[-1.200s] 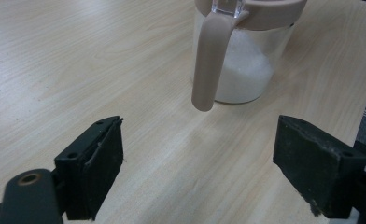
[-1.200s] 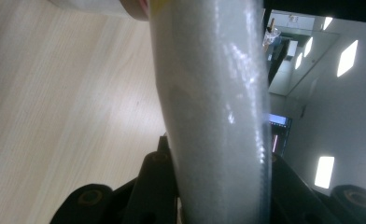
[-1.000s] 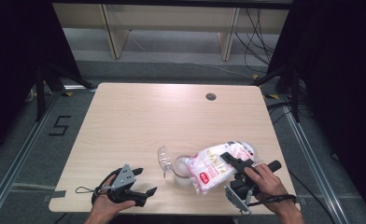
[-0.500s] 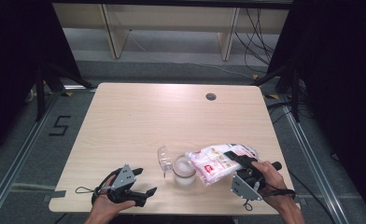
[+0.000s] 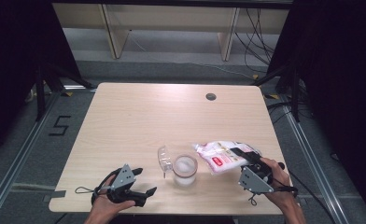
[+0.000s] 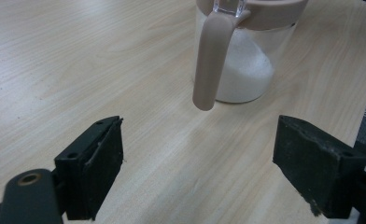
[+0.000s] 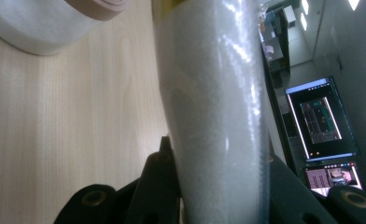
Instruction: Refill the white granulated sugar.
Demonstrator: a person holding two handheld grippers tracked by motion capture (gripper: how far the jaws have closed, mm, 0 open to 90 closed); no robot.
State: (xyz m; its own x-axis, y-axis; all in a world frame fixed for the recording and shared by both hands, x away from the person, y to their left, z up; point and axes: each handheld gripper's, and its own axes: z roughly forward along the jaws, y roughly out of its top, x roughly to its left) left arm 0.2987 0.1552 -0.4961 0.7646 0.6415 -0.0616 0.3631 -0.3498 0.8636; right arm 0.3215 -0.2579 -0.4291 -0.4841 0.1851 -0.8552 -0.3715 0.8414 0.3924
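Soft plastic bag [image 5: 226, 156] of white granules, clamped in the right tool [image 5: 244, 157] beside the jar [image 5: 185, 170], appeared limp, best gripped mid-body; left tool [image 5: 146, 184] stood open.

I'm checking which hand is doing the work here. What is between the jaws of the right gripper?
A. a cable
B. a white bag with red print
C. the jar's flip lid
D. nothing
B: in the high view the right gripper is clamped on the white bag with red print, held beside the jar; the right gripper view shows the bag pinched between both jaws.
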